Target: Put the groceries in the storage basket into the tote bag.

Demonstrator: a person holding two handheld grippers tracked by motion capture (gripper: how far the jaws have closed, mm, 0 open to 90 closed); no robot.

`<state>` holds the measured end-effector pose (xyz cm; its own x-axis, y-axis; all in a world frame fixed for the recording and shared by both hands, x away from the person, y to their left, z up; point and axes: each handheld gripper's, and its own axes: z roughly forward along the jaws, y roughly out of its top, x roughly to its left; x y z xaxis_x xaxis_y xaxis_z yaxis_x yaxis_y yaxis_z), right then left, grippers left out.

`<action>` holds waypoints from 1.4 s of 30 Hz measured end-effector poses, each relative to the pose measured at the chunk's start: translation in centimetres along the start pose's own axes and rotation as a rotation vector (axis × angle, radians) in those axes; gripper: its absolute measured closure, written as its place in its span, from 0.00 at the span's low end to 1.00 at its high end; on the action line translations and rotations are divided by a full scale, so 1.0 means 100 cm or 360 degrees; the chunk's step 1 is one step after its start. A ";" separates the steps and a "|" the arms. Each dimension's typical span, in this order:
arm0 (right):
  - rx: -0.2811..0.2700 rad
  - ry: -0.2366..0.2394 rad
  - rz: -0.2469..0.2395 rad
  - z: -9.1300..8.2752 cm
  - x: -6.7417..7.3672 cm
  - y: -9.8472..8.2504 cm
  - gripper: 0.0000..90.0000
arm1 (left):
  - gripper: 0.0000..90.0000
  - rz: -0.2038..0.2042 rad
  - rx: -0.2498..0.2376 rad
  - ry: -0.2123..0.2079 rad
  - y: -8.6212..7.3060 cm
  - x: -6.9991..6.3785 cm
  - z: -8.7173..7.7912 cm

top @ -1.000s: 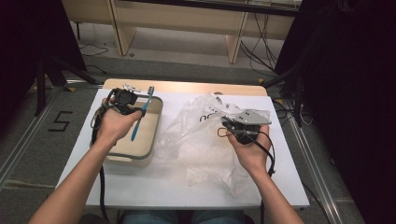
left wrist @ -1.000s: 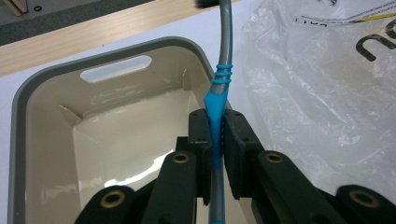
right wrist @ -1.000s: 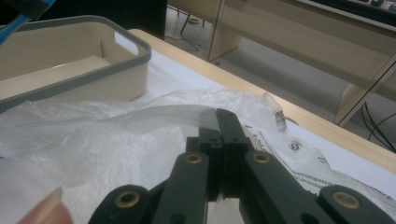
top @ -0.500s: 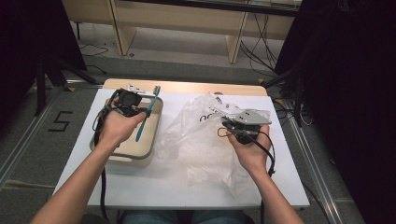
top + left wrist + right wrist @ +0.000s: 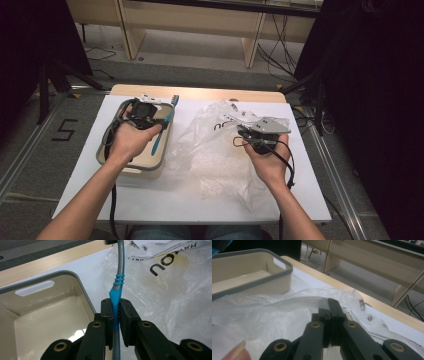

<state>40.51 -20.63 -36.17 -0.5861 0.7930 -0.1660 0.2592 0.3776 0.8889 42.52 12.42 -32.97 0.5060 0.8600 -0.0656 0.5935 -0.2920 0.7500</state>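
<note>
High view: holding a blue toothbrush (image 5: 161, 131) in the left gripper (image 5: 144, 111), over the beige bin (image 5: 150, 165) at the table's left, bristle end pointing to the far rim. Pinching the clear plastic bag (image 5: 215, 155) with the right gripper (image 5: 256, 134) at the bag's far edge, well apart from the bin.

Left gripper view: clamping the toothbrush (image 5: 115, 305) narrowly by its blue handle, grey neck rising ahead, bin (image 5: 82, 290) open below and to the left, bag (image 5: 170, 290) to the right.

Right gripper view: gripping a stretched fold of bag (image 5: 294, 302) in jaws fully shut, bin (image 5: 262, 277) beyond.

Judging the step: carrying the toothbrush to the bin. Next, probably: lowering inside the rim, then easing the jaws apart.
</note>
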 end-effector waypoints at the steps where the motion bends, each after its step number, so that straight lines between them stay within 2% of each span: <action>1: -0.0002 0.0000 -0.0002 0.000 0.000 0.000 1.00 | 0.90 0.0013 0.0004 -0.0004 0.000 -0.001 -0.001; 18: -0.0001 0.0000 0.0001 0.000 0.000 0.000 1.00 | 0.90 0.0088 -0.0031 -0.0087 -0.003 -0.023 -0.006; 30: -0.0002 0.0000 0.0001 0.000 0.000 0.000 1.00 | 0.90 0.0146 -0.0023 -0.0169 -0.007 -0.040 -0.005; 42: -0.0006 -0.0002 0.0005 0.000 -0.001 0.000 1.00 | 0.90 0.0202 -0.0018 -0.0215 -0.010 -0.056 -0.005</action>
<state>40.56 -20.73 -36.14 -0.5842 0.7950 -0.1637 0.2583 0.3733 0.8910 38.77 8.07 -33.04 0.6565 0.7522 -0.0571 0.5128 -0.3895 0.7651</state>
